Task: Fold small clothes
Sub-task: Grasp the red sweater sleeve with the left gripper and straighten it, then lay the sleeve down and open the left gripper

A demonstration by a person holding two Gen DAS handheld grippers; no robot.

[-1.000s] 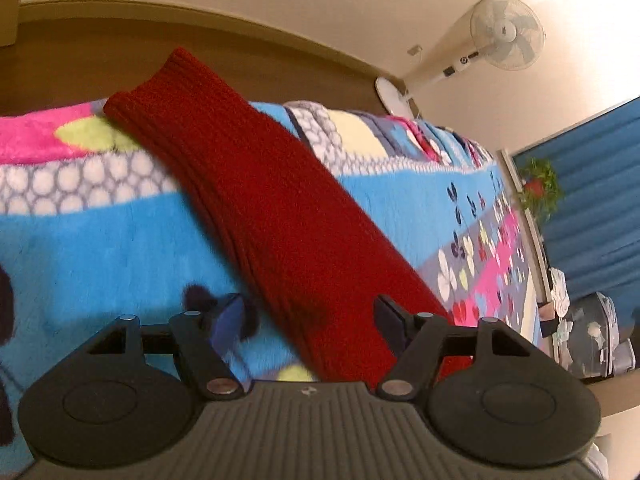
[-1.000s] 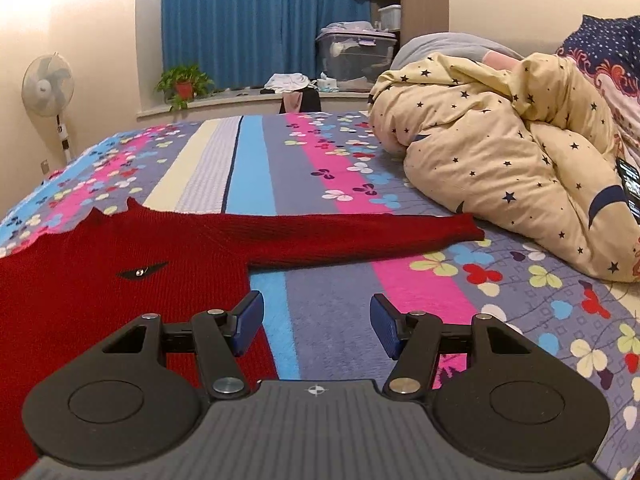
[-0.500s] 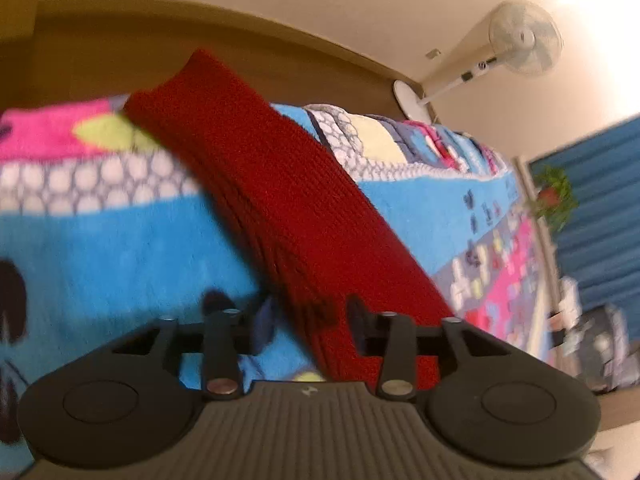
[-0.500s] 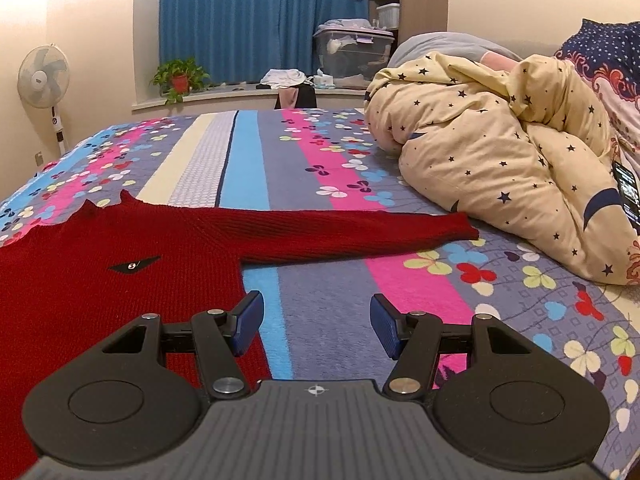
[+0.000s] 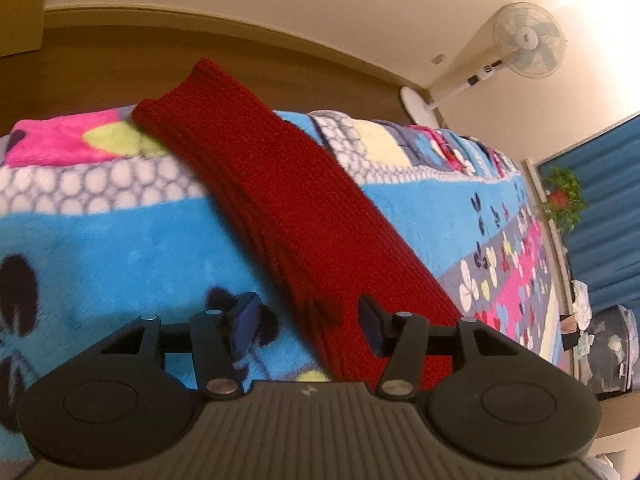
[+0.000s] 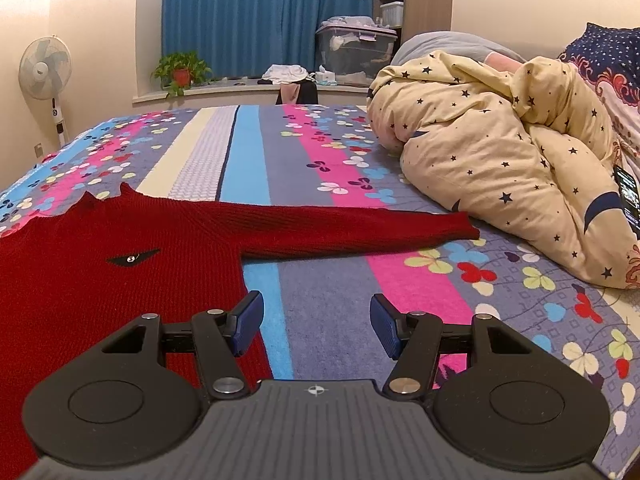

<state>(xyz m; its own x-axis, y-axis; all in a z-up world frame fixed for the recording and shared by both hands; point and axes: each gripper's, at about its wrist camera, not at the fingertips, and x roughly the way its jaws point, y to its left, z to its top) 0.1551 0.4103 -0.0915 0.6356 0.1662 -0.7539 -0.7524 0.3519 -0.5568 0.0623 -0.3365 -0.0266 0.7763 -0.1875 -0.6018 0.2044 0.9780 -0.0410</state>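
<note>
Red knitted sweater (image 6: 100, 264) spreads whole before my right tongs (image 6: 316, 326), gaping and empty; my left tongs (image 5: 308, 322), just reopening slightly, straddle only its sleeve (image 5: 280, 204), unpinched.

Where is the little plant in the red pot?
In the right wrist view the potted plant sits far back on the window ledge, left of centre, in front of the blue curtain and right of the standing fan.
</note>
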